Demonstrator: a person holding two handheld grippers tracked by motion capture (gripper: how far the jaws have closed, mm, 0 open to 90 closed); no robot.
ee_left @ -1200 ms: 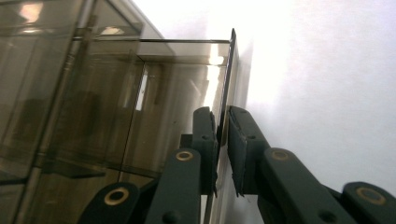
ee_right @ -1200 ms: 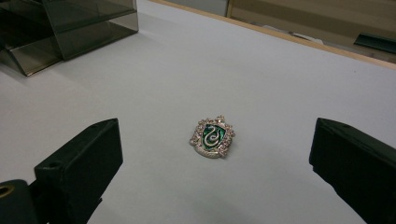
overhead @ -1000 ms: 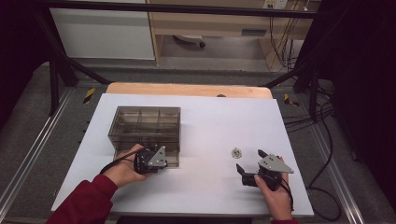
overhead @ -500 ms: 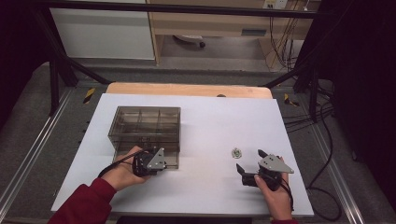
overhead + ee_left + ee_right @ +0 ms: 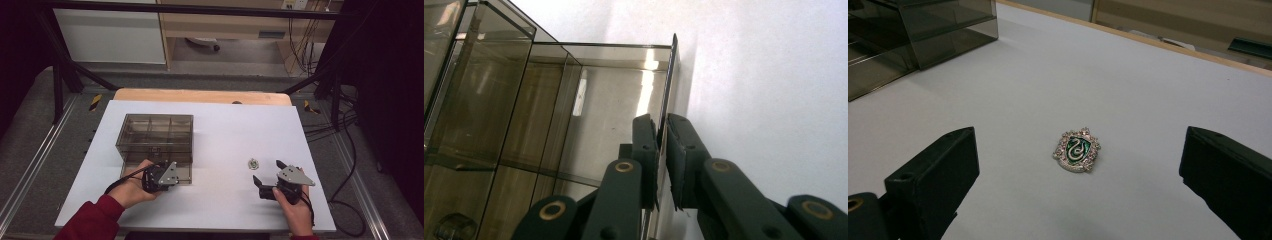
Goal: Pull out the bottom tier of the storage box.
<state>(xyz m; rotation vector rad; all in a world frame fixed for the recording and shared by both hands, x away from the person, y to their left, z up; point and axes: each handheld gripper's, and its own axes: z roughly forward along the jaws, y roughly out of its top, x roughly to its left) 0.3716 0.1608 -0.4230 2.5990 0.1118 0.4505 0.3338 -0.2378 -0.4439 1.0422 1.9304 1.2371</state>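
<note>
At the near right corner of the smoked box (image 5: 156, 137), pinched a thin front panel (image 5: 669, 80) edge-on with the left gripper (image 5: 663, 150), jaws closed down to the panel's own thickness, pads flat on either face. Seemed to be a drawer front, drawn a little out of the box. Judged it stiff, hard, glossy plastic: tinted brown, see-through, square-cornered, split inside by thin dividers. Likely light, but slick under the pads and apt to crack or slip if twisted, so best held low on the panel and pulled straight.

Out on the white matte surface (image 5: 225, 130), well apart from the box, held the right gripper (image 5: 267, 171) wide open and empty, jaws low on either side of a small badge (image 5: 1076, 149) without touching it. Lay flat, face up, just ahead of the jaws. Looked like cast metal: shield-shaped, green enamel with a silver serpent, rimmed with tiny pale stones. Judged it rigid, light and thin, with little height to catch, and liable to skate on the smooth surface. Best taken across the shield's two side edges with the pads down at the surface, sparing the stones and enamel.
</note>
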